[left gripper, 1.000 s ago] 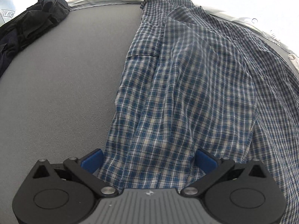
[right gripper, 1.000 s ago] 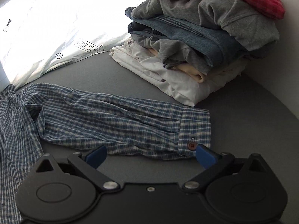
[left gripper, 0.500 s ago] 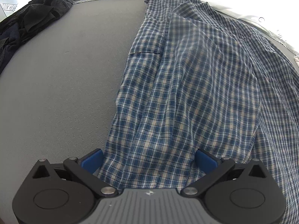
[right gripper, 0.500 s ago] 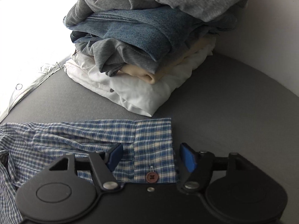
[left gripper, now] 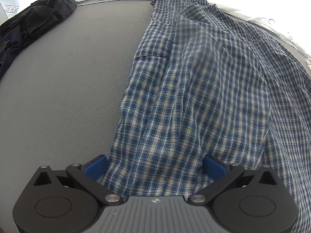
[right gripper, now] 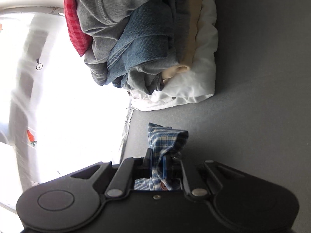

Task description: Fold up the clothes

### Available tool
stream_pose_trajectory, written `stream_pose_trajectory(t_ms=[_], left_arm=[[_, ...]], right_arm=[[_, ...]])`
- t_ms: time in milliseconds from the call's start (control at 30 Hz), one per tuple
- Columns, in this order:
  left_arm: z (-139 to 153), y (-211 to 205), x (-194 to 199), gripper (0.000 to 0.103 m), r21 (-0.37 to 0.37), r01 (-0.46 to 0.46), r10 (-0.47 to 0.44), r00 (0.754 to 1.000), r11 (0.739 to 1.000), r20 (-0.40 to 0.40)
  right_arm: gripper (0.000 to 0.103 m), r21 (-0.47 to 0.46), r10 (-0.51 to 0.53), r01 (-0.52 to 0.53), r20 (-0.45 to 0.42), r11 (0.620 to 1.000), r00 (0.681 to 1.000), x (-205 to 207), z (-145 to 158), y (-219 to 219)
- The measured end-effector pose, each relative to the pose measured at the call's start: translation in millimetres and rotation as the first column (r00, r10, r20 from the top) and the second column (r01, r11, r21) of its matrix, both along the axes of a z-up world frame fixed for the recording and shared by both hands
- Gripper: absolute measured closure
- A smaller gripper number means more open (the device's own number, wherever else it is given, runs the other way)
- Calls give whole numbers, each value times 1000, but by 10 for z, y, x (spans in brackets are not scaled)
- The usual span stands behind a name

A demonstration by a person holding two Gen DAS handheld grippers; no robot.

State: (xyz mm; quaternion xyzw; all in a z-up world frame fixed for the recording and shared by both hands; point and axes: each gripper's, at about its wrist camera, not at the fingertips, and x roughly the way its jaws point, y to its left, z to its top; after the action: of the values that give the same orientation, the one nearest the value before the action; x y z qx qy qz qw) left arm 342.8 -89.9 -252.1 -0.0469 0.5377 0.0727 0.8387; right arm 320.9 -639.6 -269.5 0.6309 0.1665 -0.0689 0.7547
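Because the blue-and-cream plaid cotton shirt [left gripper: 204,89] is soft, light and limp, its stiffer buttoned cuff [right gripper: 165,141] makes the surest hold. Spread a second ago, the right gripper [right gripper: 157,163] is now closing on that cuff, stack at twelve o'clock. Left gripper [left gripper: 155,167] stays spread over the hem.
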Motion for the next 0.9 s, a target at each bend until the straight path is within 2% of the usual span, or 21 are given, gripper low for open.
stream_pose_trajectory(t_ms=[67, 167, 267, 367, 433, 533, 600, 633, 733, 800, 900], left_arm=[[-9, 15, 14, 0, -1, 2, -2, 1000, 1000, -1], [-17, 42, 12, 0, -1, 2, -2, 1000, 1000, 0], [-23, 58, -2, 0, -2, 1, -1, 1000, 1000, 6], [-27, 78, -13, 0, -1, 1, -1, 1000, 1000, 12], [-30, 67, -13, 0, 0, 1, -1, 1000, 1000, 17], [-31, 58, -17, 0, 1, 1, -1, 1000, 1000, 21], [-32, 50, -22, 0, 2, 1, -1, 1000, 1000, 23], [-32, 48, -26, 0, 2, 0, 0, 1000, 1000, 24], [-31, 42, -35, 0, 2, -3, 3, 1000, 1000, 29], [-32, 38, -25, 0, 1, -8, 8, 1000, 1000, 27], [-26, 46, -24, 0, -6, -18, 18, 1000, 1000, 26]], right_arm=[[93, 94, 8, -16, 81, 995, 997, 34, -44, 100], [93, 176, 60, -88, 158, 981, 986, 171, -35, 418], [93, 254, 150, -202, 210, 946, 966, 345, -62, 868], [93, 304, 286, -348, 229, 887, 930, 534, -113, 1369], [93, 329, 392, -440, 203, 836, 897, 630, -178, 1752], [90, 319, 560, -560, 102, 764, 822, 738, -279, 2181], [87, 329, 602, -580, 41, 745, 797, 733, -357, 2331], [82, 339, 603, -575, 28, 745, 797, 730, -387, 2358], [45, 380, 570, -532, 16, 757, 822, 714, -418, 2296], [44, 384, 532, -502, 32, 775, 846, 710, -413, 2225], [30, 294, 511, -496, 29, 817, 859, 726, -250, 2080]])
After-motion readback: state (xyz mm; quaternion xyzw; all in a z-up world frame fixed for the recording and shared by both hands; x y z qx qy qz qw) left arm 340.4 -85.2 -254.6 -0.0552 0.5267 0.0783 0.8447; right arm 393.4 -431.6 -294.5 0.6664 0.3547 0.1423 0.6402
